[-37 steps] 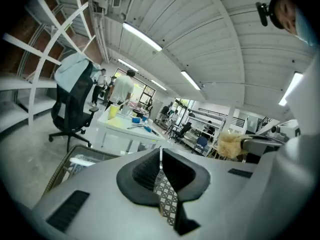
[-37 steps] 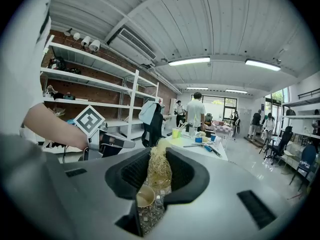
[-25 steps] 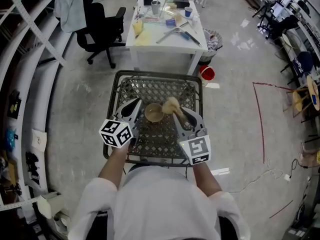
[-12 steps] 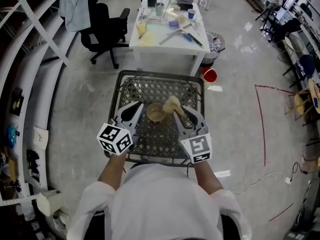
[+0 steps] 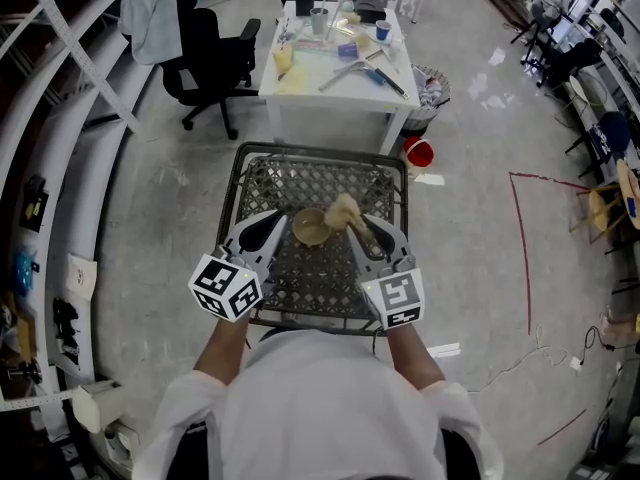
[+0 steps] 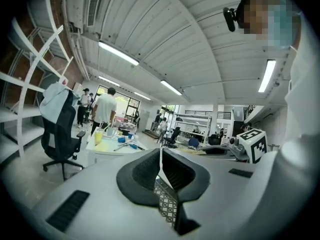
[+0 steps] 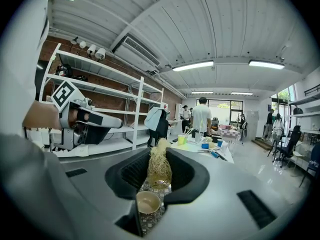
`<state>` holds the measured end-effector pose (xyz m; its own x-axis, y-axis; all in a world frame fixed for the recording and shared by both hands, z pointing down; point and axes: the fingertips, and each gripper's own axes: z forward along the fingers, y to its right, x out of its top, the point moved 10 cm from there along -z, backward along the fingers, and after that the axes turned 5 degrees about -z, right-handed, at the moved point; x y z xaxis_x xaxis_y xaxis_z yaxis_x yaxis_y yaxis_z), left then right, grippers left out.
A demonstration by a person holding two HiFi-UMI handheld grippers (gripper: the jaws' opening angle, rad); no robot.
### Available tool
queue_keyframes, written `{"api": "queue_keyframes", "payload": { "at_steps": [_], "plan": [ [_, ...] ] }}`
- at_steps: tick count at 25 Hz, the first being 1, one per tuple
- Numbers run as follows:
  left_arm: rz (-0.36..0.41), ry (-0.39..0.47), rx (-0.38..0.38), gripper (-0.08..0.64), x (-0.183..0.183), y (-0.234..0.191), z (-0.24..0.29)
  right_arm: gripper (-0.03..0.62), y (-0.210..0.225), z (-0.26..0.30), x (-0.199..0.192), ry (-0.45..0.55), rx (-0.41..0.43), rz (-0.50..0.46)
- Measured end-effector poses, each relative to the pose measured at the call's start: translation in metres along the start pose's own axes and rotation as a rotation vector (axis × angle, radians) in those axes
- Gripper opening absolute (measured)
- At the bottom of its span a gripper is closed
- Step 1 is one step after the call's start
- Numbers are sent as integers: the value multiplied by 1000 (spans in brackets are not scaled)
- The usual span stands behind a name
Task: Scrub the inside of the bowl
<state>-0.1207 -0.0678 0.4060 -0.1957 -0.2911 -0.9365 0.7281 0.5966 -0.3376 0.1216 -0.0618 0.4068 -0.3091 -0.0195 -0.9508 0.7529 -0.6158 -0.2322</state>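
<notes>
At the lower left of the head view, the left gripper had its jaws pressed fully together with nothing between them; in its own view only the mesh showed below their thin closing line. Compared with one second before, this gripper had risen a little and its marker cube had come lower and more to the left in the frame. Its tip had therefore drawn slightly away from the bowl and was near the bowl's left edge, but it gave no visible support.

In the middle of the frame, the bowl stood upright on the mesh table in almost the same place as before. Its inside was open to the camera and looked empty.

Just to the right of it, the pale fibrous scrubber was clamped between the jaws of the right gripper, which had kept still. The scrubber was at the bowl's upper right rim rather than inside it. The pictures did not settle whether it touched the rim.

This probably meant that the scrubbing was paused or not yet begun. The bowl was free on an open mesh and could slide if the scrubber pushed into it without the left gripper steadying it.
</notes>
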Motion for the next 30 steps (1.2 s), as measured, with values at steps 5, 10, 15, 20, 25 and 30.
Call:
{"api": "queue_keyframes", "payload": {
  "at_steps": [5, 10, 15, 20, 25, 30],
  "plan": [
    [13, 14, -3, 41, 5, 5, -2, 100, -3, 0, 2, 11, 7, 13],
    [-11, 11, -3, 41, 2, 3, -1, 100, -3, 0, 1, 19, 12, 17],
    [-29, 18, -3, 41, 0, 0, -2, 100, -4, 4, 0, 9, 8, 25],
    [-52, 1, -11, 41, -2, -3, -1, 100, -6, 6, 0, 10, 18, 32],
    [-40, -5, -18, 41, -3, -4, 0, 100, -6, 9, 1, 7, 15, 28],
    [-47, -11, -20, 41, -4, -3, 1, 100, -6, 8, 0, 4, 10, 28]
  ]
}}
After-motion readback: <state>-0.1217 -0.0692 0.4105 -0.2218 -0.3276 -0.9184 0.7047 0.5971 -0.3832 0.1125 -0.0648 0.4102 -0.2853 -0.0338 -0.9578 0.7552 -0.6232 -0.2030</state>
